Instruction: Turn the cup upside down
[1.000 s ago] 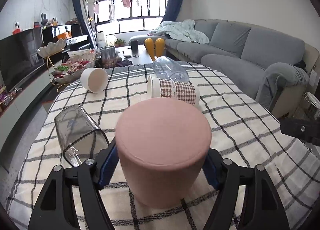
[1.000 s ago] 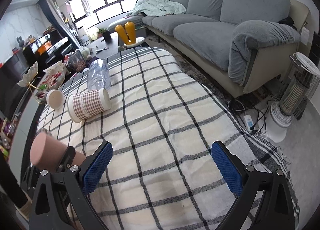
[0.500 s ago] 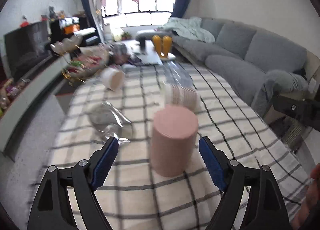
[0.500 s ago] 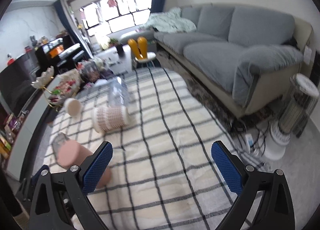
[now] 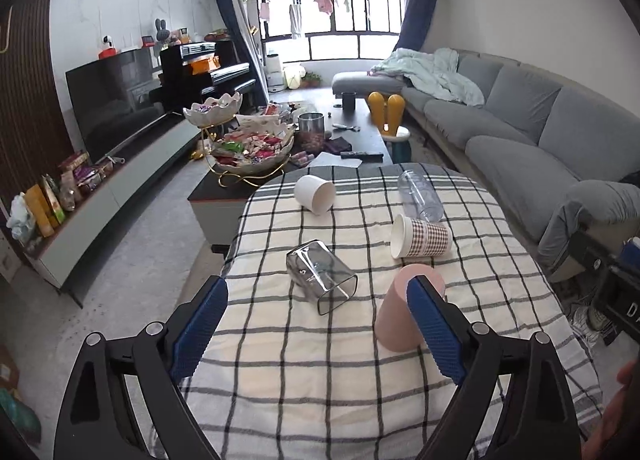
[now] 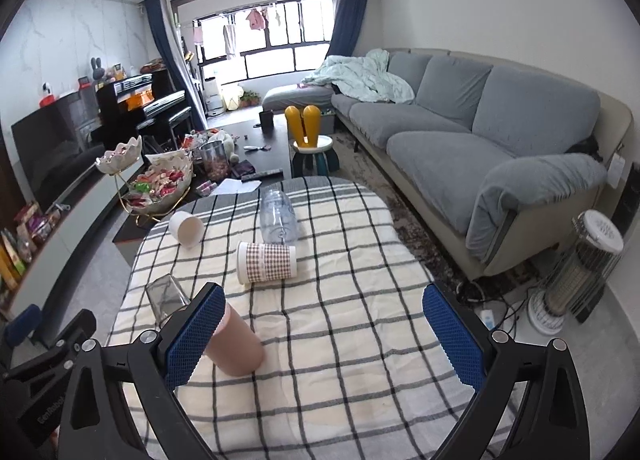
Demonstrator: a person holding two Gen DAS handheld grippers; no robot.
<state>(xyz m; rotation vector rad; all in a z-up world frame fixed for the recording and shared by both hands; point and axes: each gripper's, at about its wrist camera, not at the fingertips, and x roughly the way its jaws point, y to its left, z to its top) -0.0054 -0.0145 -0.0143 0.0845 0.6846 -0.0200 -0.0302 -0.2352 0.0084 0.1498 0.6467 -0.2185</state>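
Observation:
A pink cup [image 5: 400, 308] stands upside down on the checked tablecloth [image 5: 304, 364], partly behind my left gripper's right finger. It also shows in the right wrist view [image 6: 236, 344], partly behind the left finger. My left gripper [image 5: 320, 328] is open and empty, pulled back above the table's near edge. My right gripper [image 6: 320, 336] is open and empty, above the table to the right of the pink cup.
On the cloth lie a clear square glass [image 5: 322, 280], a checked paper cup [image 5: 422, 236], a white cup [image 5: 315, 193] and a clear plastic bottle [image 5: 420, 189], all on their sides. A grey sofa [image 5: 520, 131] is at the right, a coffee table [image 5: 280, 151] beyond.
My left gripper opened and let go of the pink cup, then drew back and up from it. The cup stays upside down on the cloth. My right gripper also rose and pulled back.

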